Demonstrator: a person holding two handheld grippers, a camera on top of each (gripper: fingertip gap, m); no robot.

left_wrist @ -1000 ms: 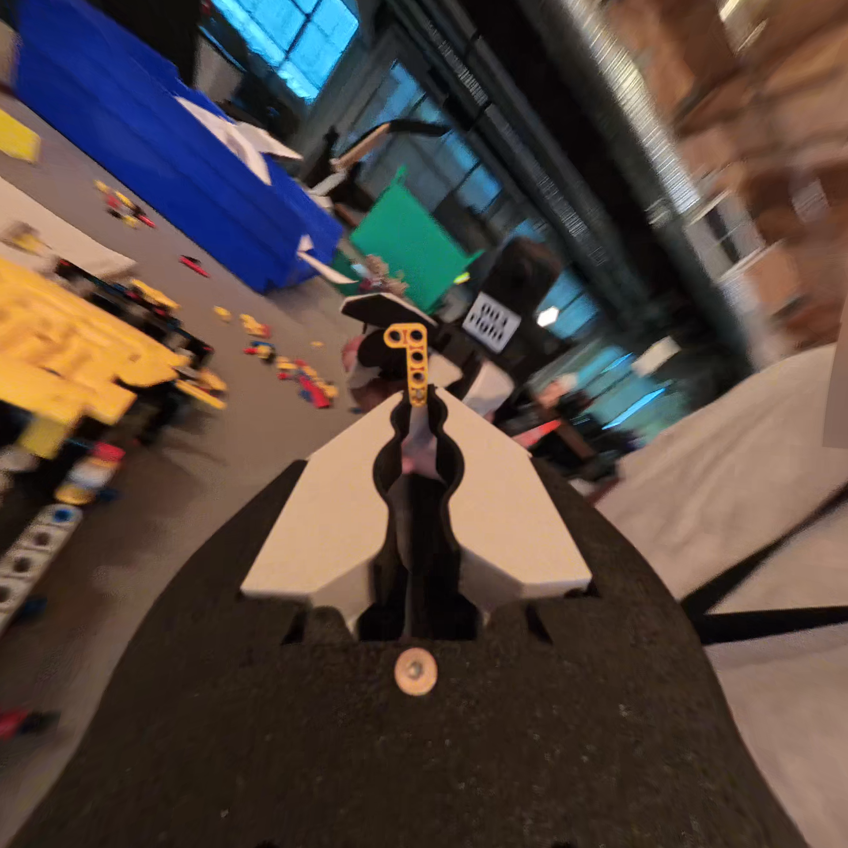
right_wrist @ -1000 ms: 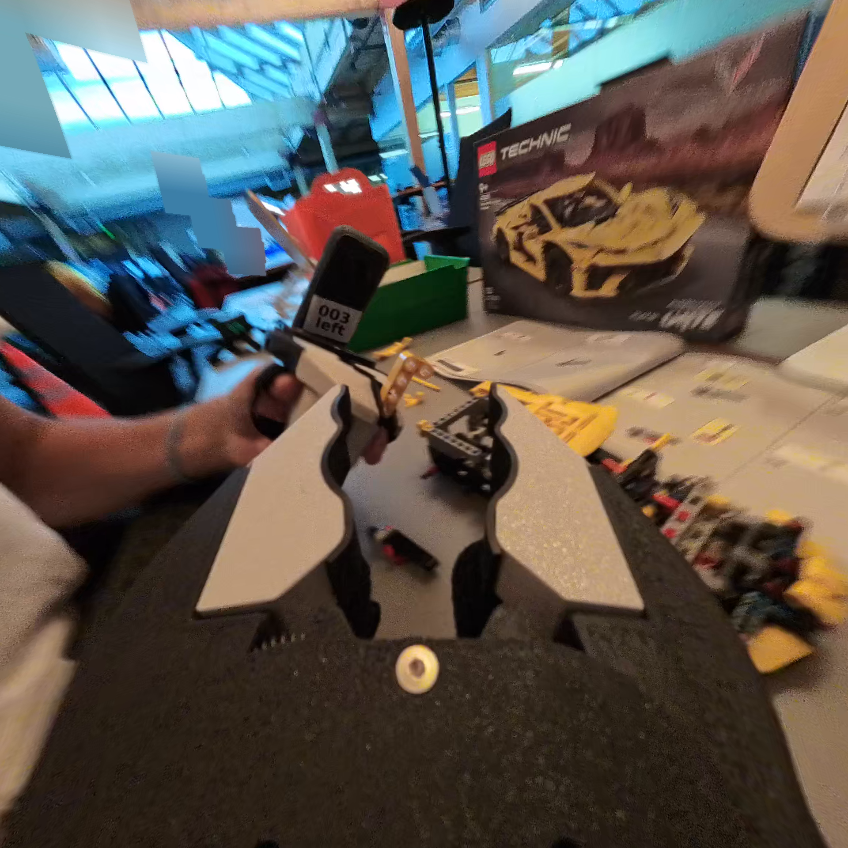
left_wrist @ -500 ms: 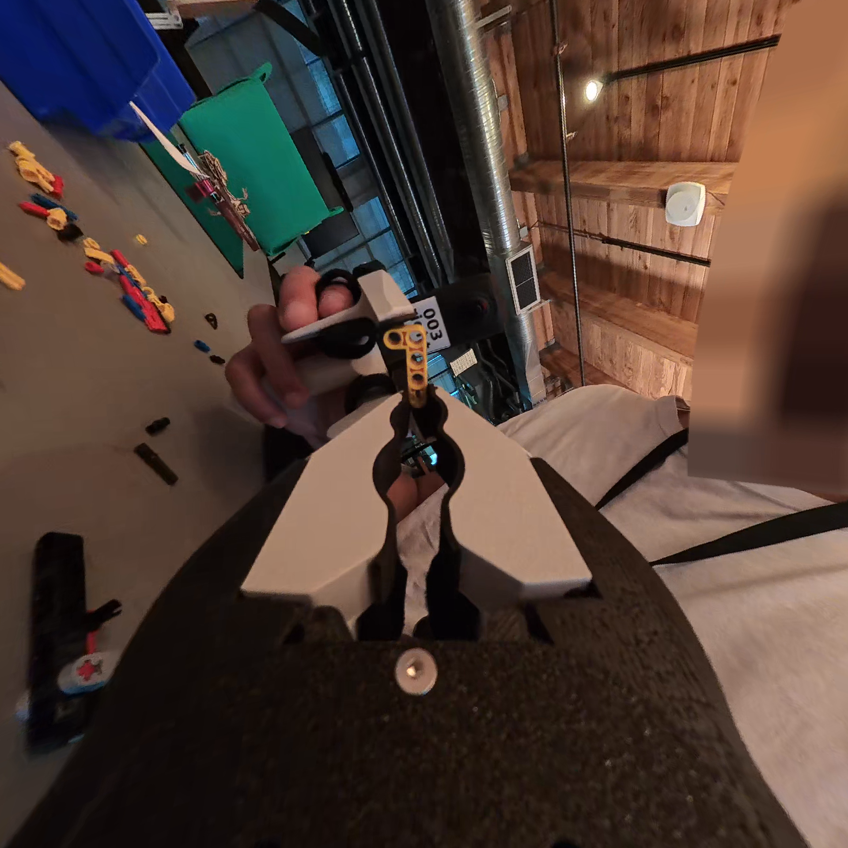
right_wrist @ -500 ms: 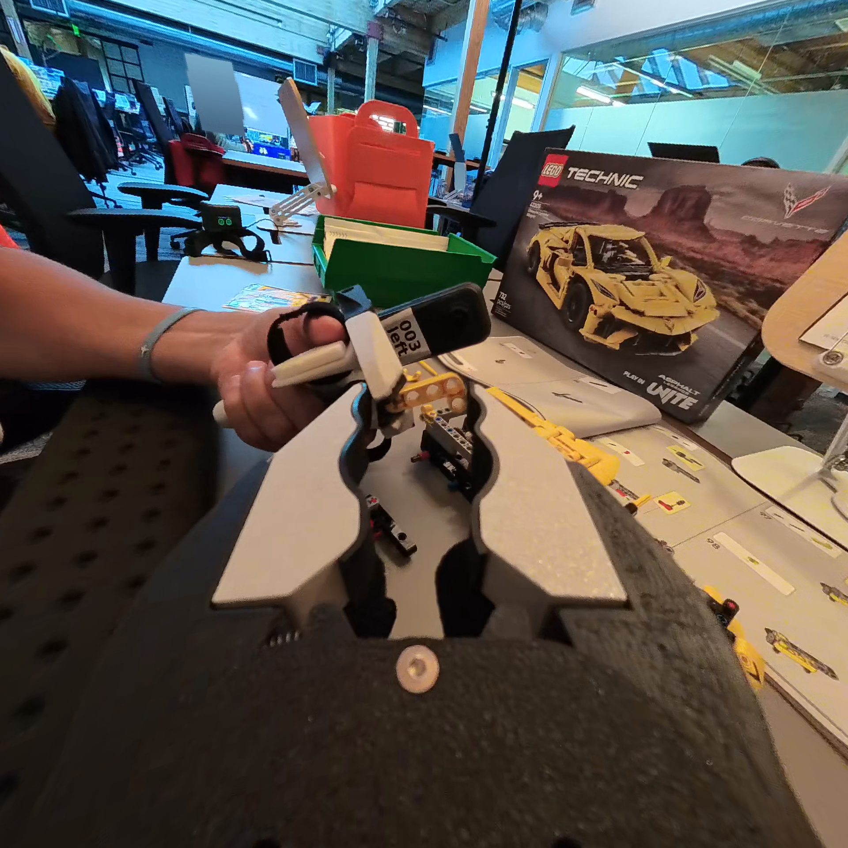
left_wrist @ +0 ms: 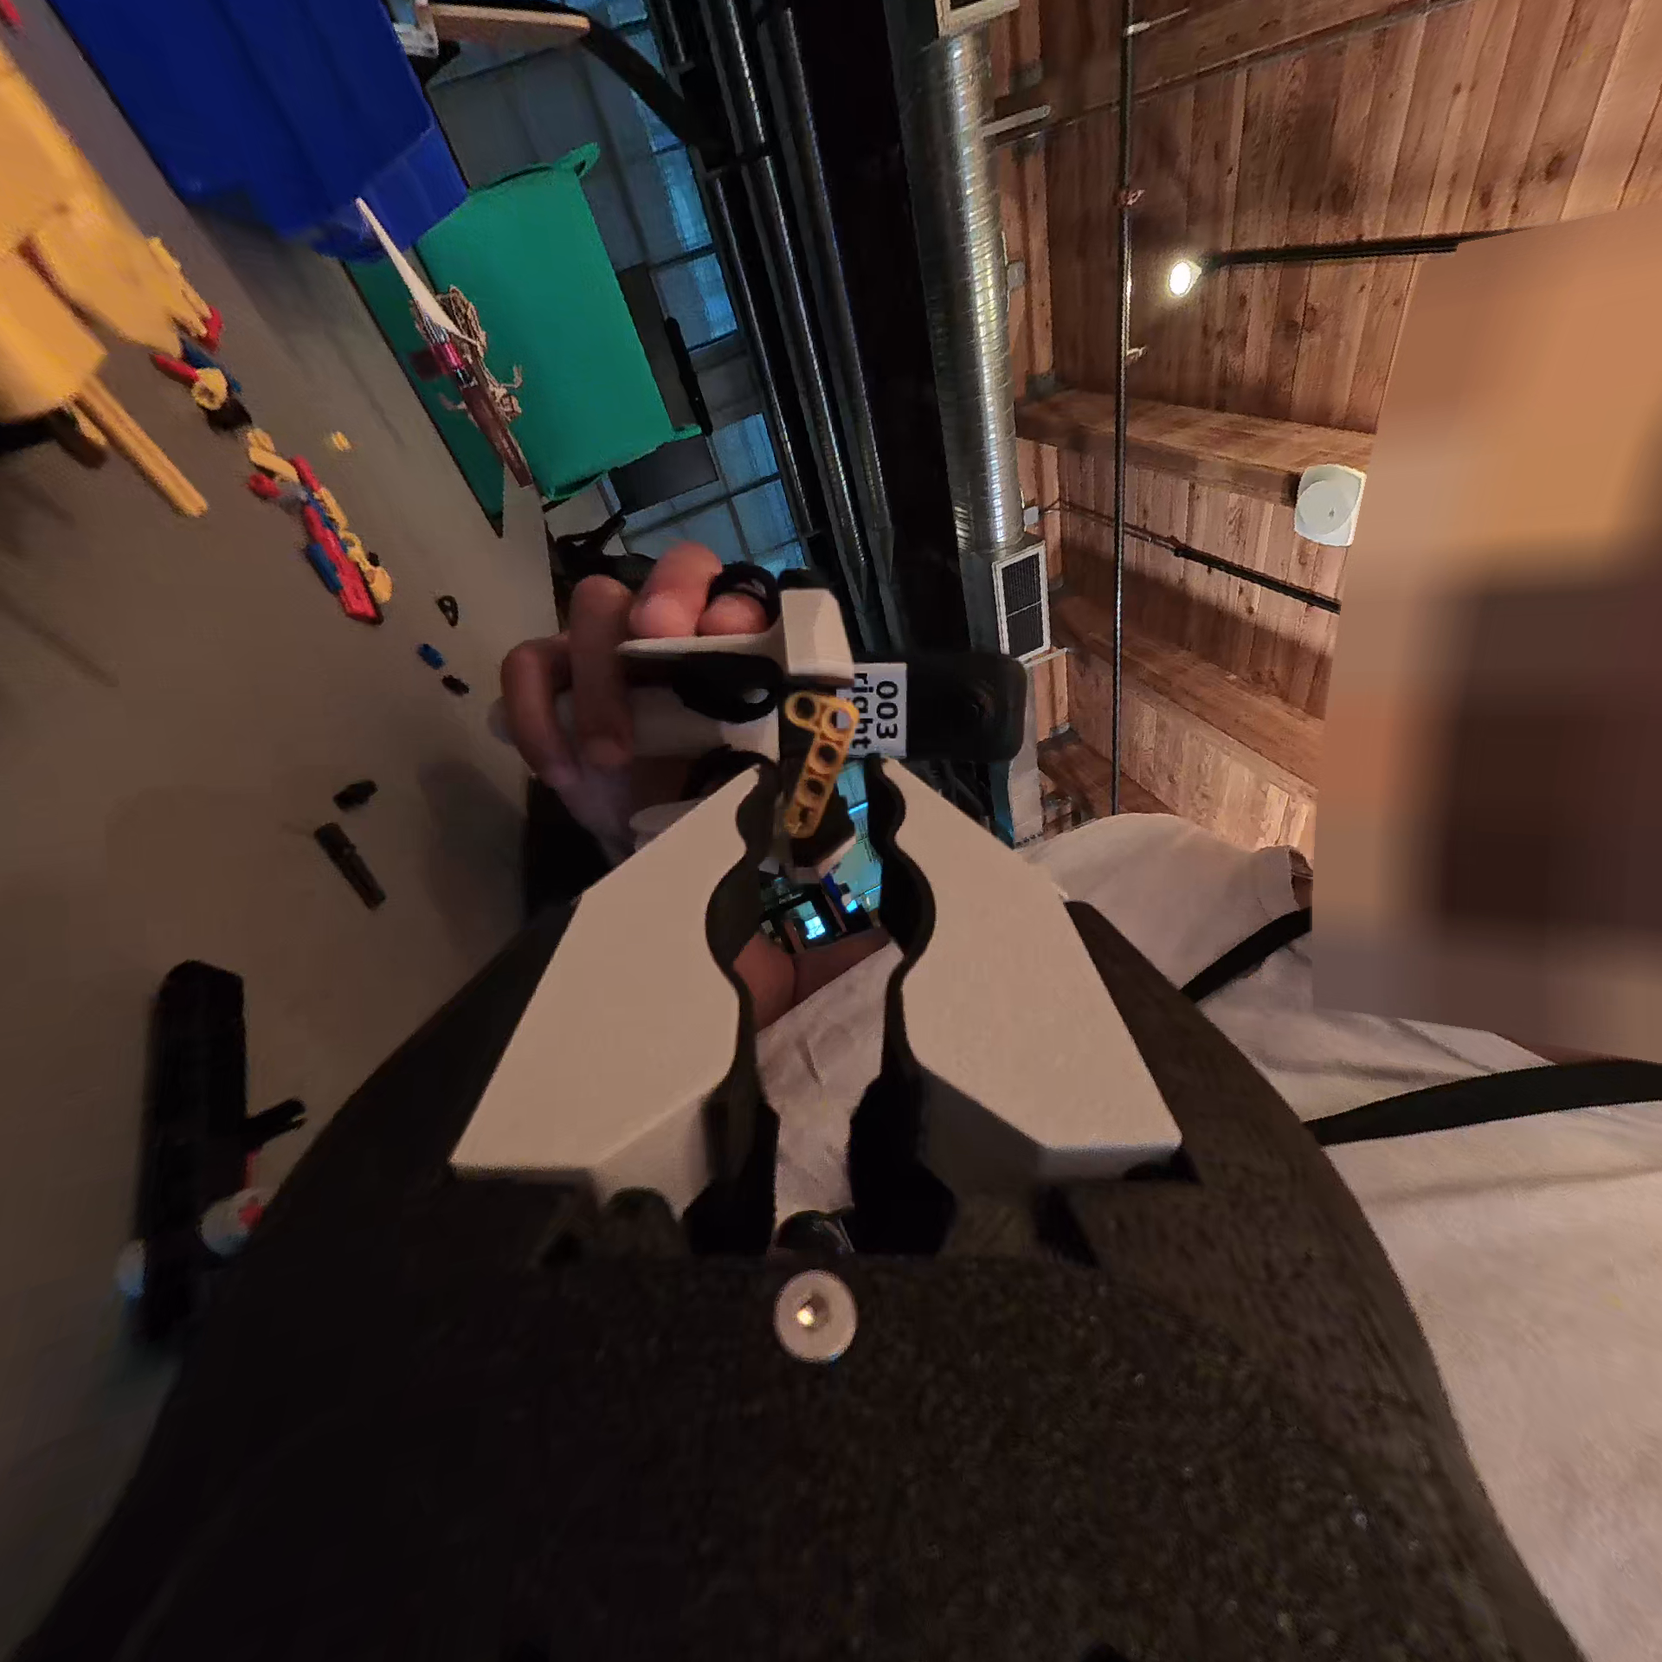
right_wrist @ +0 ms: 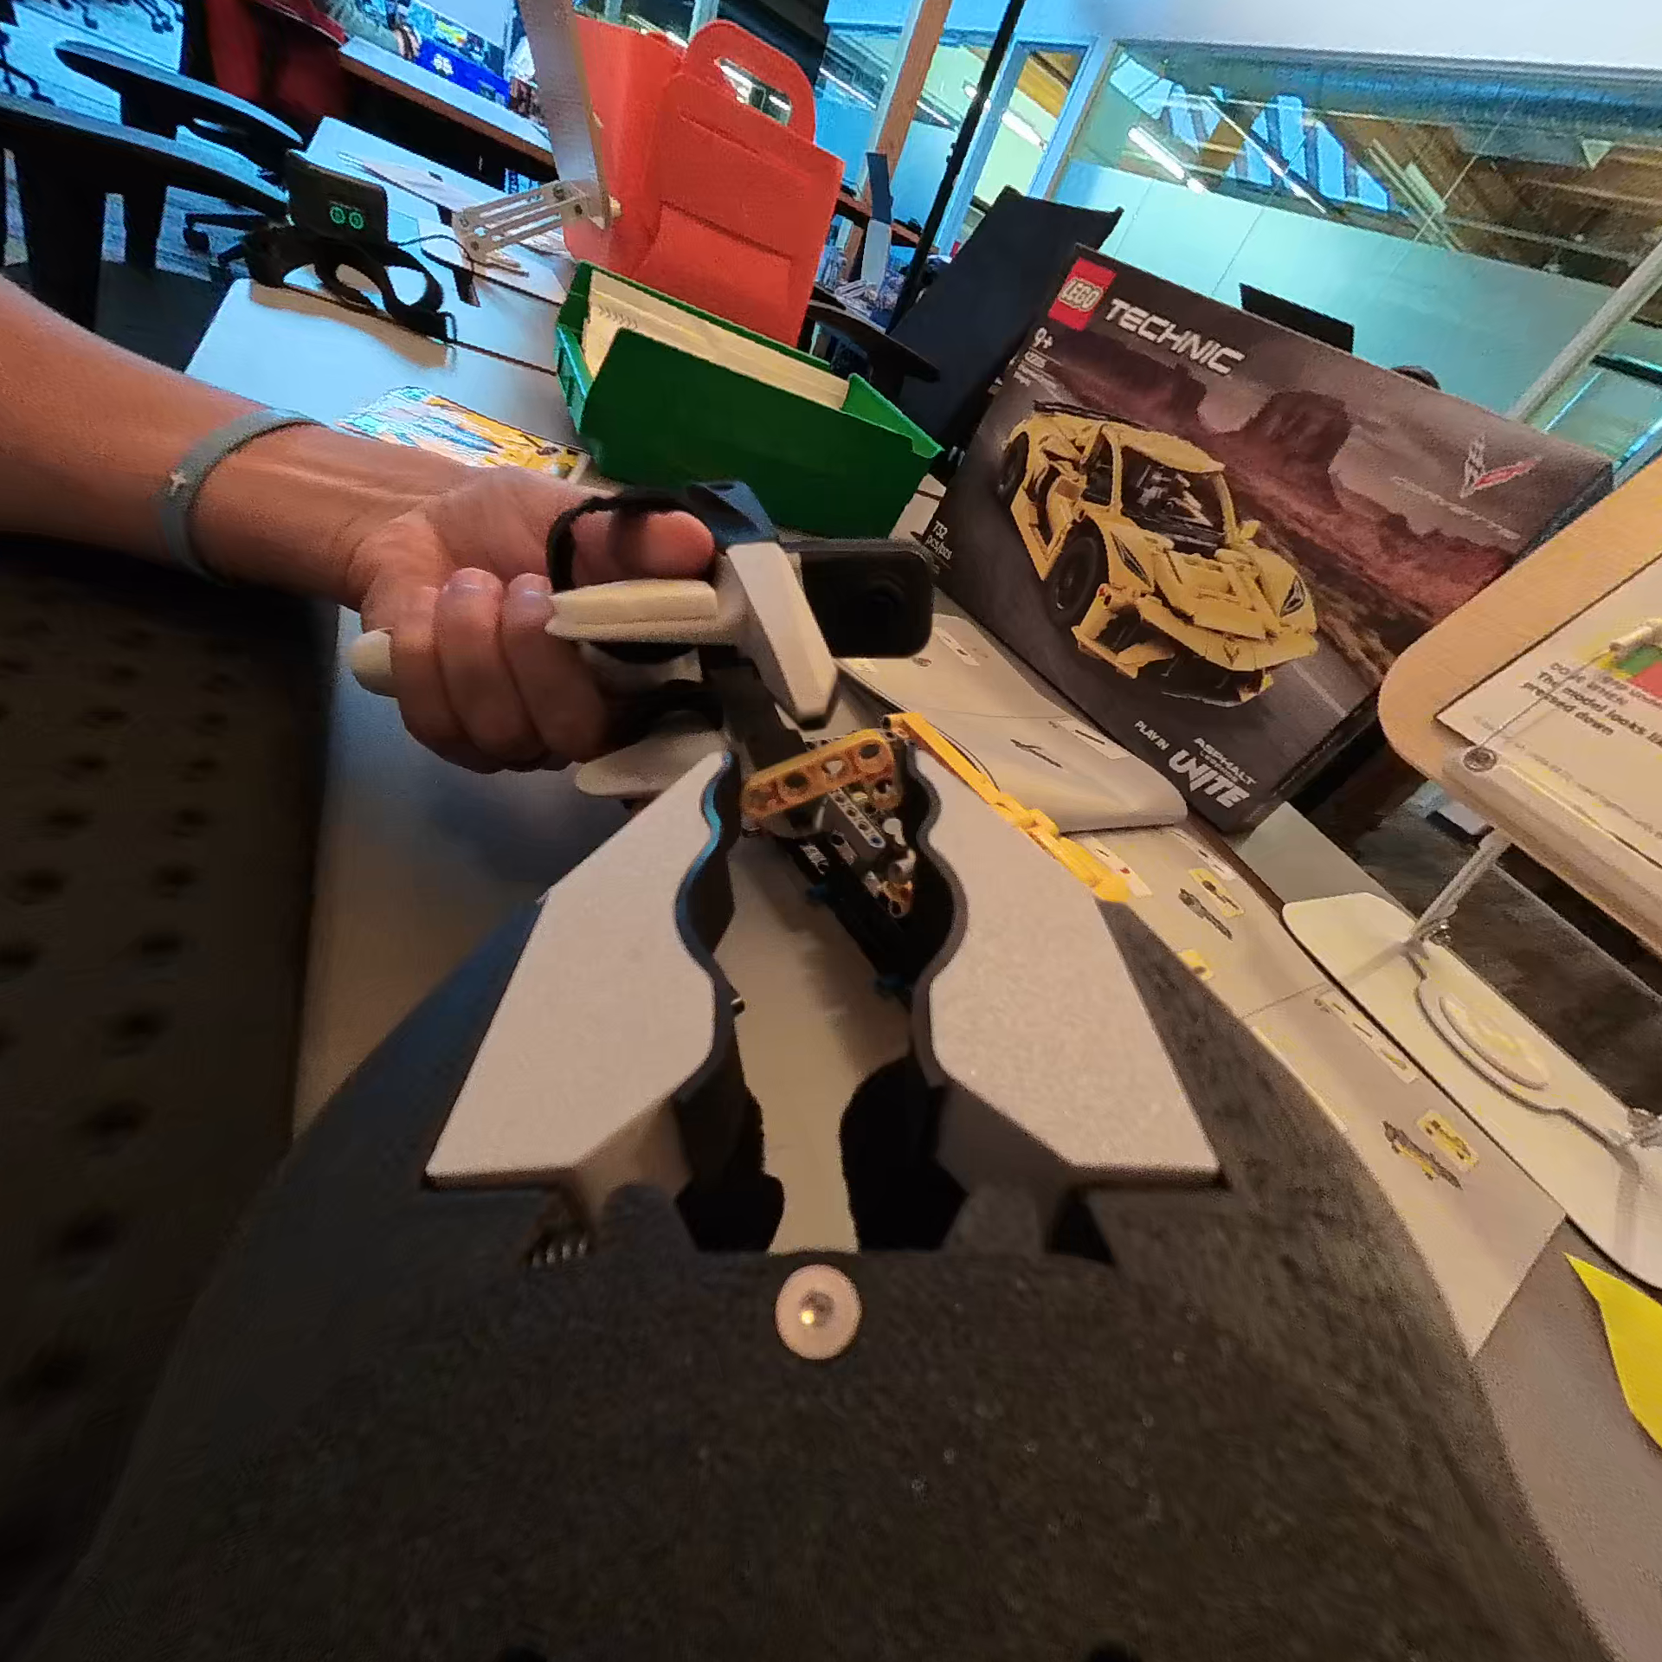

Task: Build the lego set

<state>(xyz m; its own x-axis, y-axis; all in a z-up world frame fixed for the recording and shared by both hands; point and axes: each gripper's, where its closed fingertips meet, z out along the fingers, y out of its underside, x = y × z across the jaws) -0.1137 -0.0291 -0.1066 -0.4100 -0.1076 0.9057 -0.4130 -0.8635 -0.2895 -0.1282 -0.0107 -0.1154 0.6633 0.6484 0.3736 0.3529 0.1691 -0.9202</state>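
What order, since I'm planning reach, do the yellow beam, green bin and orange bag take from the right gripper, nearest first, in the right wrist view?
From the right gripper:
1. yellow beam, between its fingertips.
2. green bin, on the table beyond, slightly left.
3. orange bag, behind the bin, farthest.

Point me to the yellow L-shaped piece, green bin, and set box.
yellow L-shaped piece (right_wrist: 820, 781), right wrist view, middle of its long arm.
green bin (right_wrist: 737, 430), right wrist view, front wall.
set box (right_wrist: 1259, 531), right wrist view, printed front face.
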